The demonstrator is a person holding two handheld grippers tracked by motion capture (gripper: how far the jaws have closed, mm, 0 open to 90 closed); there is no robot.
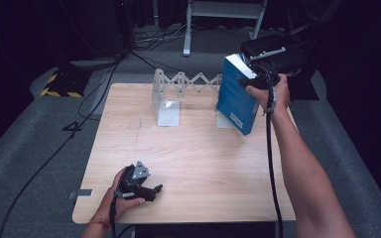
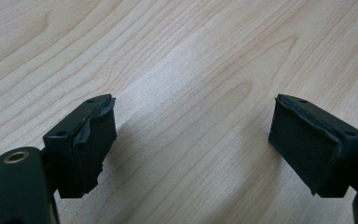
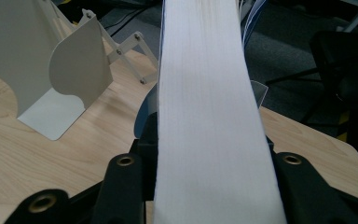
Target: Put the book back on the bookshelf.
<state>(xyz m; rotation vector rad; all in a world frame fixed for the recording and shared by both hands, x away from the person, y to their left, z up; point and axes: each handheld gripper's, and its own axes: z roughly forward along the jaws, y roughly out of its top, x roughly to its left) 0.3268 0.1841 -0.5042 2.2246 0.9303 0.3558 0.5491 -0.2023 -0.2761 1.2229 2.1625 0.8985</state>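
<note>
Blue book (image 1: pixel 237 94), tilted, clamped in right gripper (image 3: pixel 209 186) fingers near the expanding bookend rack (image 1: pixel 178 87); left gripper (image 2: pixel 193 144) fingers spread, empty; risk: book snagging the rack's plate.

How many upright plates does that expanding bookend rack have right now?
2 visible. One plate stands at the rack's left end, clear of the book; the other is mostly hidden behind the book. More could be hidden.
</note>
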